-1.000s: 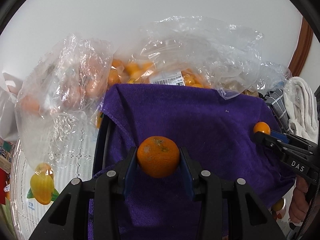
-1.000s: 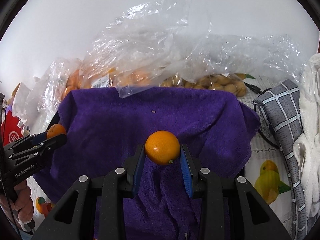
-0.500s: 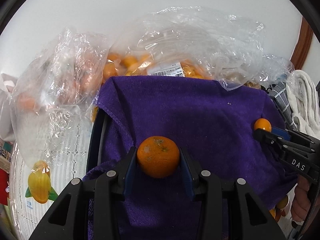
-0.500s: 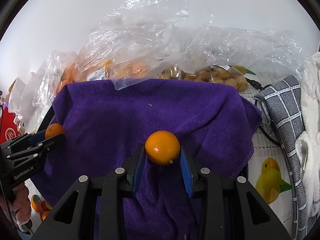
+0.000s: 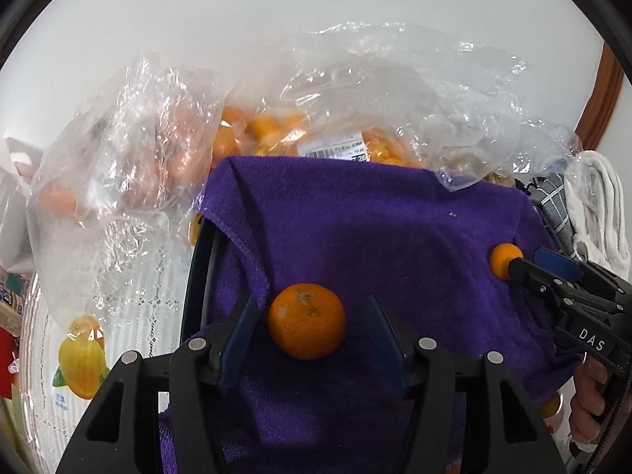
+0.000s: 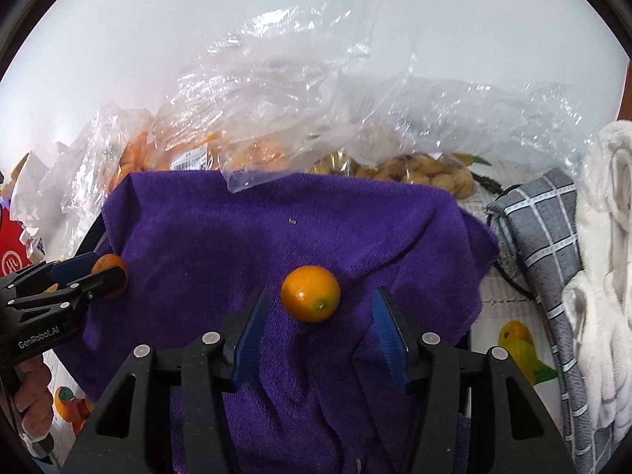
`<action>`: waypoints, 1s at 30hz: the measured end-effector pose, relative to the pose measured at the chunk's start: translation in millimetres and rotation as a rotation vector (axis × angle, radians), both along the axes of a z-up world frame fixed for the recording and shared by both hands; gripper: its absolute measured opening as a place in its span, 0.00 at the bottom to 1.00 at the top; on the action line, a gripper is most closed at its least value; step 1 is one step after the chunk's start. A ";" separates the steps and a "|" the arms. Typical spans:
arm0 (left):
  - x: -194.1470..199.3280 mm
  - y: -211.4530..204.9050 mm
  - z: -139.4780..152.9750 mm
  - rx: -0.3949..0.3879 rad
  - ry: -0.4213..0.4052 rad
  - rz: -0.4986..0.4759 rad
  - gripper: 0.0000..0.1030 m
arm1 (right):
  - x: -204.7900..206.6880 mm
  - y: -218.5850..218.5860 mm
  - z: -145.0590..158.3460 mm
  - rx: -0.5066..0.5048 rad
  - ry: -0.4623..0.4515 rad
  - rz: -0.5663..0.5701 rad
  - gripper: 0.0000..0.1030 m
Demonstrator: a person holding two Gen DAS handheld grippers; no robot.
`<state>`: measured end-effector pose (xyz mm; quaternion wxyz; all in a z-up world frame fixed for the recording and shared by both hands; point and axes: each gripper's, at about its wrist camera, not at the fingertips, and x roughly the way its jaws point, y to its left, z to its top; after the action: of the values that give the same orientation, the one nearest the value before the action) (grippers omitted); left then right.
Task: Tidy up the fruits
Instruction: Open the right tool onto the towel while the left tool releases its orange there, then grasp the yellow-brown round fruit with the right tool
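A speckled mandarin (image 5: 306,320) lies on the purple towel (image 5: 355,229) between the fingers of my left gripper (image 5: 310,318). The jaws are opening and both blue pads stand off the fruit. In the right wrist view a smaller, smooth orange fruit (image 6: 311,293) rests on the same towel (image 6: 276,229) inside my right gripper (image 6: 316,310). Its jaws are also opening, with a gap on each side of the fruit. Each gripper shows at the edge of the other's view, tips beside its fruit.
The towel drapes over a black-rimmed tray (image 5: 197,260). Behind it lie clear plastic bags of orange fruits (image 5: 256,134) and a bag of tan fruits (image 6: 414,170). At the right lie a grey checked cloth (image 6: 545,229) and a white towel (image 6: 608,217). A hand (image 5: 588,399) holds the right gripper.
Both grippers have let go: the pads that pressed on each fruit now stand apart from it, and each fruit lies on the purple towel. Neither hand has shifted noticeably.
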<state>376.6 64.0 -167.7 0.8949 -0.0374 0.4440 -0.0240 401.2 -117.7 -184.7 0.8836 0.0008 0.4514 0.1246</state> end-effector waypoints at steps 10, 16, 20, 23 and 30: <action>-21.9 0.7 37.5 0.057 -0.159 0.022 0.54 | -25.0 -1.5 49.6 -0.065 -0.135 -0.030 0.52; -32.6 9.6 59.8 0.020 -0.212 0.045 0.54 | -59.1 -12.6 65.3 -0.080 -0.141 -0.031 0.53; -35.8 6.5 68.4 -0.005 -0.211 0.045 0.54 | -91.8 -20.0 57.7 -0.093 -0.117 -0.018 0.53; -41.2 0.0 72.4 0.013 -0.195 0.032 0.54 | -117.9 -26.1 46.7 -0.077 -0.102 -0.009 0.51; -95.1 20.8 66.0 -0.006 -0.228 0.090 0.54 | -146.1 -26.0 12.8 -0.038 -0.029 0.044 0.45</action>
<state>281.5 84.8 -101.7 0.9396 -0.0570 0.3374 0.0110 255.1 -143.7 -171.8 0.8868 -0.0274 0.4409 0.1355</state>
